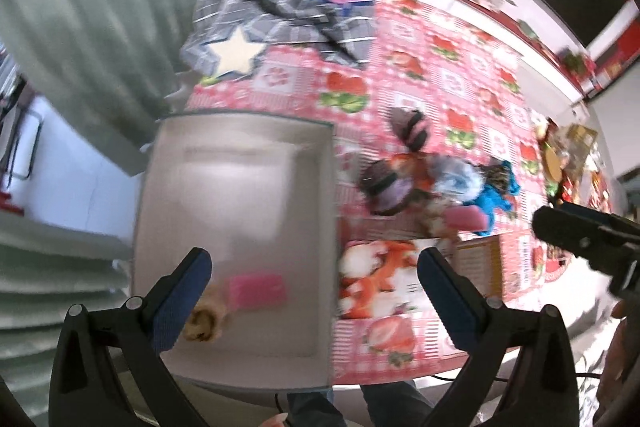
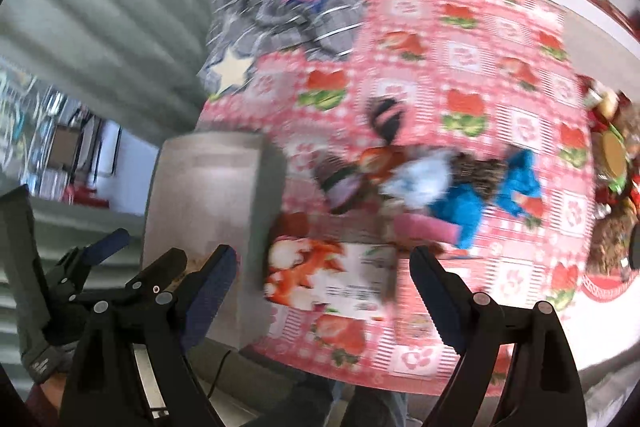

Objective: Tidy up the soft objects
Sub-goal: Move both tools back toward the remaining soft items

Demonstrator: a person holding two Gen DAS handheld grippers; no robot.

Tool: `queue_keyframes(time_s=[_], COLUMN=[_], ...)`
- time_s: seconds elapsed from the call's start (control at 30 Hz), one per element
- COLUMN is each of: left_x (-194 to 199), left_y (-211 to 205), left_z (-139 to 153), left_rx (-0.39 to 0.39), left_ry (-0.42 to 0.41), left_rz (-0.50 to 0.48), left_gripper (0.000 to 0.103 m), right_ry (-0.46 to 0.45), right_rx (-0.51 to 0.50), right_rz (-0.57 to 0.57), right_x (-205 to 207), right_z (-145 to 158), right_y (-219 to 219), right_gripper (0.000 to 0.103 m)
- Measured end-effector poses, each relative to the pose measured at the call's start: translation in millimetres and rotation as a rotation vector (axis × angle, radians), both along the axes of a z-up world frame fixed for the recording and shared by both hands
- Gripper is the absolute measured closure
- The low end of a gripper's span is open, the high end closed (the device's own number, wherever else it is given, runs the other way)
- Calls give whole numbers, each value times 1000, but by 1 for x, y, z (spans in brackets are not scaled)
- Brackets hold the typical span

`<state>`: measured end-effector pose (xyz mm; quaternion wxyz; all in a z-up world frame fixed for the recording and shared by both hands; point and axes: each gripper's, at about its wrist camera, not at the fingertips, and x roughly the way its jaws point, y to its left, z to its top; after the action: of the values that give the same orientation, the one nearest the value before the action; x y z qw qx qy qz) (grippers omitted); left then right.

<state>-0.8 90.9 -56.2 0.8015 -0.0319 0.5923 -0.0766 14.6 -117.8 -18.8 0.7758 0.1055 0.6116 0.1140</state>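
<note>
A pile of soft objects [image 1: 420,183] lies mid-table on the strawberry cloth: a purple striped piece [image 1: 384,187], a white-blue one [image 2: 420,179], blue fabric [image 2: 476,205] and a pink piece [image 2: 424,229]. A grey bin [image 1: 240,195] stands at the table's left edge with a pink item [image 1: 258,290] and a tan fuzzy item [image 1: 204,319] inside. My left gripper [image 1: 316,291] hangs open and empty above the bin's near right part. My right gripper [image 2: 324,267] is open and empty over a printed packet [image 2: 332,279]. The views are motion-blurred.
A grey blanket [image 1: 280,11] with a white star and a pink flamingo lies at the table's far left. Clutter in red and gold [image 2: 616,179] crowds the right edge. A ribbed grey wall [image 1: 100,27] stands left of the table. A person's legs show below the near edge.
</note>
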Motion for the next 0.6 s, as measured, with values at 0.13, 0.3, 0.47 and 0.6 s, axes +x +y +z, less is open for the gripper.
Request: queue_keyframes(time_s=[0.13, 0.3, 0.47, 0.6], left_x=[14, 34, 61, 88], left_y=[-36, -70, -101, -126], left_z=[-6, -21, -41, -57], left_rx=[10, 27, 57, 86], left_ry=[19, 64, 114, 140], left_rz=[-62, -103, -126, -136], left_gripper=[0, 0, 0, 0], right_ry=[6, 47, 118, 175], right_rx=[-1, -21, -33, -50], right_rz=[-99, -227, -304, -330], right_x=[-9, -18, -22, -16], right_z=[-2, -24, -60, -90], right_y=[-54, -115, -162, -187], right_gripper=[14, 14, 14, 14])
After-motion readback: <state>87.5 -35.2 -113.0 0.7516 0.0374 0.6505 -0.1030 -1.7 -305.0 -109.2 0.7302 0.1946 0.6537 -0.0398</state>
